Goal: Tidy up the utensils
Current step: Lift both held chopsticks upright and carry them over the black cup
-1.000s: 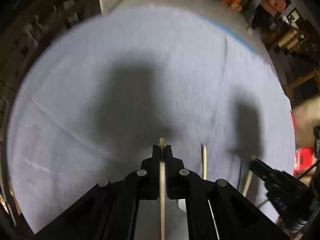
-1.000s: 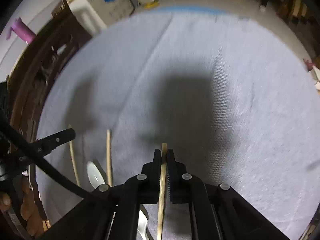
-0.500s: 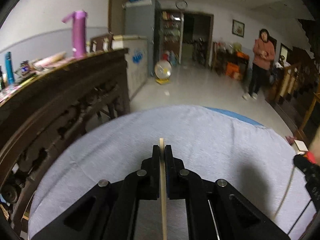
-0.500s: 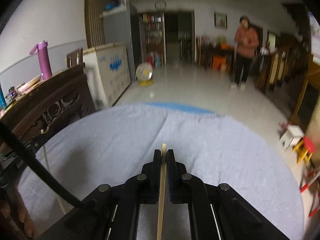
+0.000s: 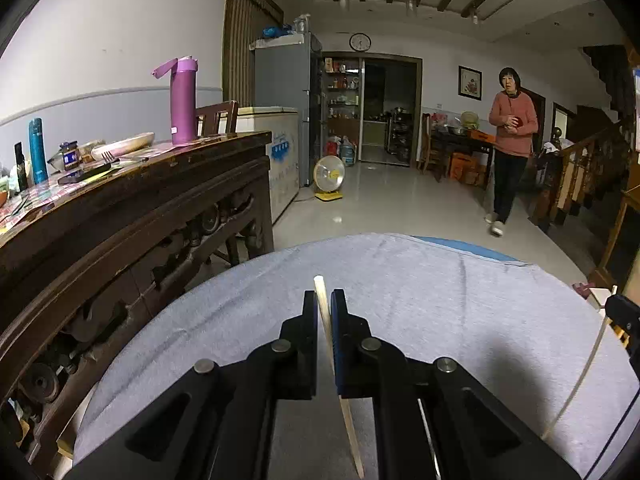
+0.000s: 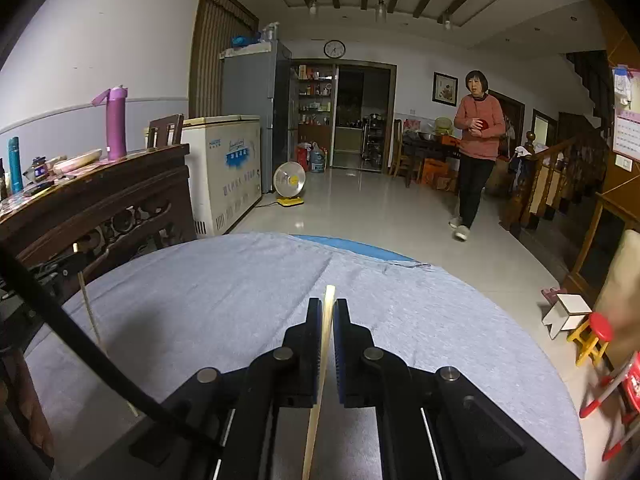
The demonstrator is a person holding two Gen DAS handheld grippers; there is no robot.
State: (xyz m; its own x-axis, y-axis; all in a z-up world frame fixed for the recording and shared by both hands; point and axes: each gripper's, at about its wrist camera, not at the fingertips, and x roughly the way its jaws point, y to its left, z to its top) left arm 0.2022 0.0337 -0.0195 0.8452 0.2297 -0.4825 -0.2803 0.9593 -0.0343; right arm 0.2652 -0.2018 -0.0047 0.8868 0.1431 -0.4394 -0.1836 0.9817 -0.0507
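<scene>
In the left wrist view my left gripper (image 5: 323,300) is shut on a pale wooden chopstick (image 5: 349,426), whose tip sticks out just past the pads. In the right wrist view my right gripper (image 6: 327,305) is shut on a second chopstick (image 6: 314,432) in the same way. Both are held above the round table's grey-blue cloth (image 5: 460,288) and point across the room. The right gripper (image 5: 623,320) shows at the left view's right edge with its chopstick (image 5: 586,372) hanging down. The left gripper (image 6: 64,266) and its chopstick (image 6: 90,314) show at the right view's left edge.
A dark carved sideboard (image 5: 132,200) stands close on the left, with a purple bottle (image 5: 183,100) and dishes on top. A person (image 6: 476,148) walks on the tiled floor beyond the table. A white freezer (image 6: 224,168), a fan (image 6: 290,182) and small stools (image 6: 592,336) stand around.
Both grippers rose and tipped up from facing the cloth to looking across the room, each keeping its chopstick. The spoon and loose chopsticks on the cloth have dropped out of sight.
</scene>
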